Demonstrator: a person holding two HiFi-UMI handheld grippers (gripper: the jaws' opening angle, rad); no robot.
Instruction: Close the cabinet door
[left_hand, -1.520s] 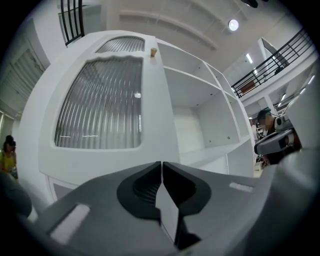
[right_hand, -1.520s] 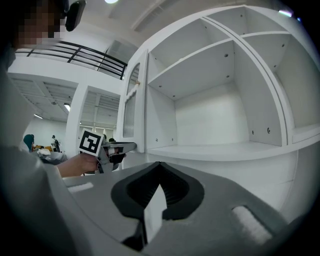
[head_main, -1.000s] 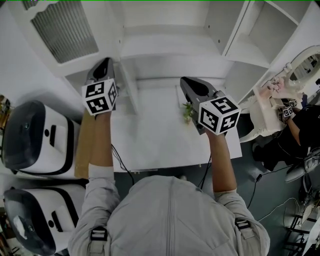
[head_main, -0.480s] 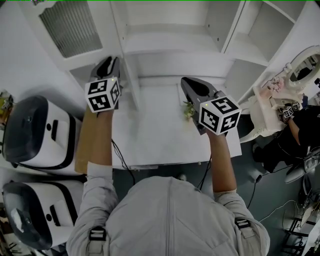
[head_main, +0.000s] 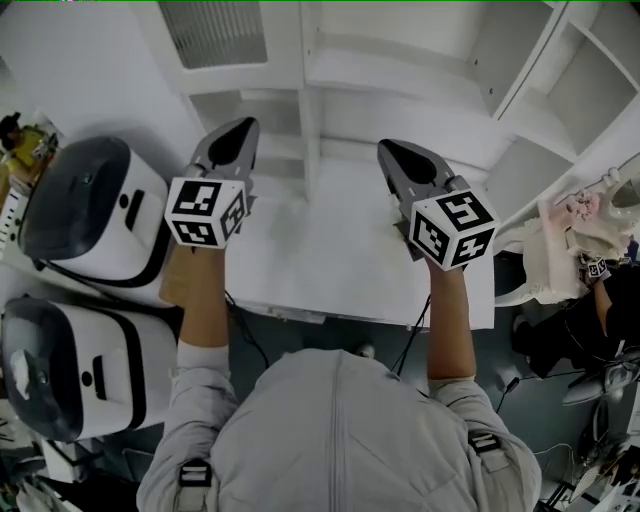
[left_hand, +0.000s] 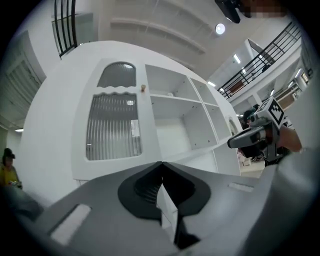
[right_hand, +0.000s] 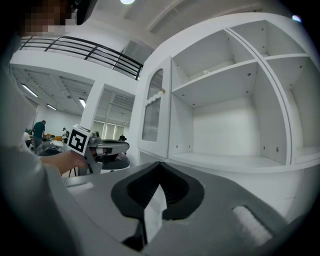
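on the far left, two white machines (head_main: 85, 205) with dark lids are sitting beside the desk (head_main: 330, 265), out of the way of the work. the left tongs (head_main: 244, 127) are pointing roughly level at the cabinet door (left_hand: 114, 125). they are closed tip to tip with nothing between them, so they are acting as a blunt pusher and not as a grip, which is fitting for swinging a panel. the door, with its ribbed glass pane and a small knob (left_hand: 143, 88) on its right edge, is standing at the left of the cabinet, over the left compartment. it is looking flush or almost flush with the cabinet front, and i cannot tell whether a slight gap is showing. the left tongs are near it but not visibly touching it. further right, the right tongs (head_main: 386, 148) are hovering over the desk, also closed and empty, probably so as not to be in the way of the door's swing. beyond them the open shelves (right_hand: 215, 75) are standing bare.
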